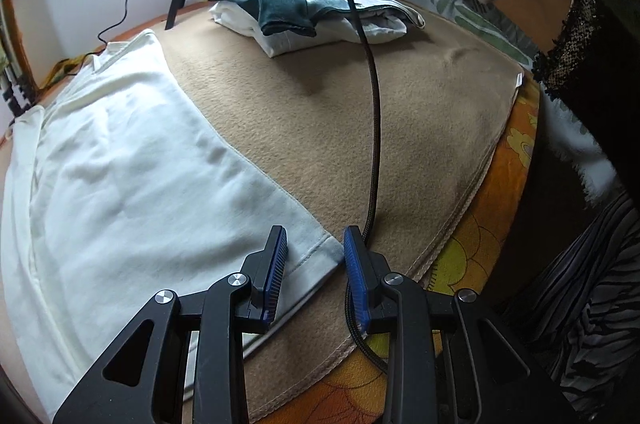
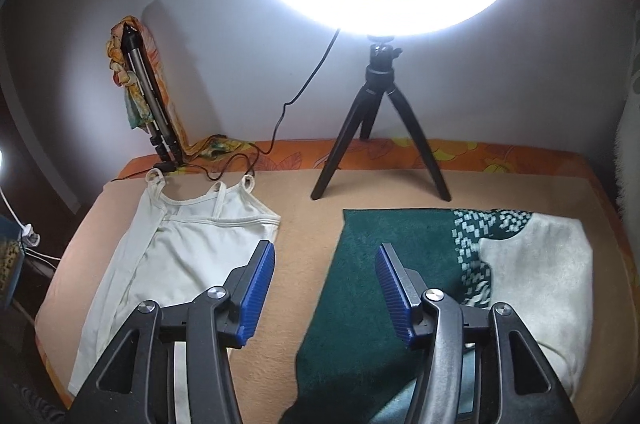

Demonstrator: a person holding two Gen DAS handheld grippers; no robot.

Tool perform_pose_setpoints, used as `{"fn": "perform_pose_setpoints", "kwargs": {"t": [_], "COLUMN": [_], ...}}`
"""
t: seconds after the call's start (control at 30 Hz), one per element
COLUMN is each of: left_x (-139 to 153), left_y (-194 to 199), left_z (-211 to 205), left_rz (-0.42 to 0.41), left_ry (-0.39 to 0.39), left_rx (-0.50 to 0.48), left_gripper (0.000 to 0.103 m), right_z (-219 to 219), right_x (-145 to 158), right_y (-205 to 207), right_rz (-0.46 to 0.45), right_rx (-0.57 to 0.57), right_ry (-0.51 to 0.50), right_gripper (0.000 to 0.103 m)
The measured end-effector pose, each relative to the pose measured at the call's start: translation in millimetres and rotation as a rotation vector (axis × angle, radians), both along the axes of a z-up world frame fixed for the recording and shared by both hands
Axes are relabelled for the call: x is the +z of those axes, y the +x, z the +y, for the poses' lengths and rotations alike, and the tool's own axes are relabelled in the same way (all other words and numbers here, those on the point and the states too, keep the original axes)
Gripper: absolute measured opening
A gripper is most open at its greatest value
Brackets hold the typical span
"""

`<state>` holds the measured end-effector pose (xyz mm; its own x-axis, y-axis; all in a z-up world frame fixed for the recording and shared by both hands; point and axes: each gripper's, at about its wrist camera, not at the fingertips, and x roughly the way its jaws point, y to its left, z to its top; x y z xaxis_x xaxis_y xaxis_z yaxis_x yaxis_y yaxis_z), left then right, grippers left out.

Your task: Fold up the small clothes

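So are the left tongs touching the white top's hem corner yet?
Cannot tell. In the left wrist view the white top's hem corner lies between the open left tongs, but the view does not show contact or a gap.

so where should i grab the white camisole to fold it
Judging by its pose, take the white camisole by its hemmed bottom corner, coming in low from the near edge of the tan blanket. It lies flat, and that corner already sits between the left gripper fingers, which are open.
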<state>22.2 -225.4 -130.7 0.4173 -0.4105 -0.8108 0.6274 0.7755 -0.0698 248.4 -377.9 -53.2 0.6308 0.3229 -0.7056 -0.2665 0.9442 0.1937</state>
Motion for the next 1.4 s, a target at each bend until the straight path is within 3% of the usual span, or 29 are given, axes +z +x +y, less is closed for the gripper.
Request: {"fn": "perform_pose_setpoints", "kwargs": {"t": [0.13, 0.27, 0.4, 0.5, 0.6, 1.0, 1.13, 1.17, 1.27, 1.4], "left_x": [-1, -2, -1, -1, 0, 16, 15, 15, 12, 9], "left_y": [-2, -5, -3, 0, 1, -3, -7, -7, -10, -15], "left_z": [0, -1, 4, 13, 20, 56, 67, 68, 69, 77], "left_rz": [-0.007, -0.036, -0.018, 0.006, 0.020, 0.034, 0.030, 0.029, 0.027, 0.024], "left_ry": [0.013, 0.026, -0.007, -0.056, -0.095, -0.306, -0.330, -0.330, -0.338, -0.357], "left_rx": [-0.006, -0.019, -0.002, 0.019, 0.047, 0.209, 0.243, 0.246, 0.261, 0.283], "left_gripper": [0.035, 0.035, 0.027, 0.011, 0.008, 0.006, 0.006, 0.006, 0.006, 0.006], "right_z": [17, 40, 61, 76, 88, 108, 105, 104, 103, 101], "right_x": [-12, -29, -49, -62, -73, -108, -113, -112, -112, -114], "right_y": [6, 14, 25, 31, 37, 72, 82, 84, 89, 93], "right_rz": [0.034, 0.079, 0.136, 0.158, 0.179, 0.262, 0.269, 0.270, 0.267, 0.280], "right_rx": [0.052, 0.099, 0.131, 0.152, 0.157, 0.080, 0.046, 0.038, 0.032, 0.018], "right_ry": [0.046, 0.066, 0.092, 0.078, 0.060, 0.036, 0.061, 0.068, 0.083, 0.127], "right_gripper": [0.058, 0.058, 0.058, 0.058, 0.058, 0.058, 0.059, 0.057, 0.029, 0.007]}}
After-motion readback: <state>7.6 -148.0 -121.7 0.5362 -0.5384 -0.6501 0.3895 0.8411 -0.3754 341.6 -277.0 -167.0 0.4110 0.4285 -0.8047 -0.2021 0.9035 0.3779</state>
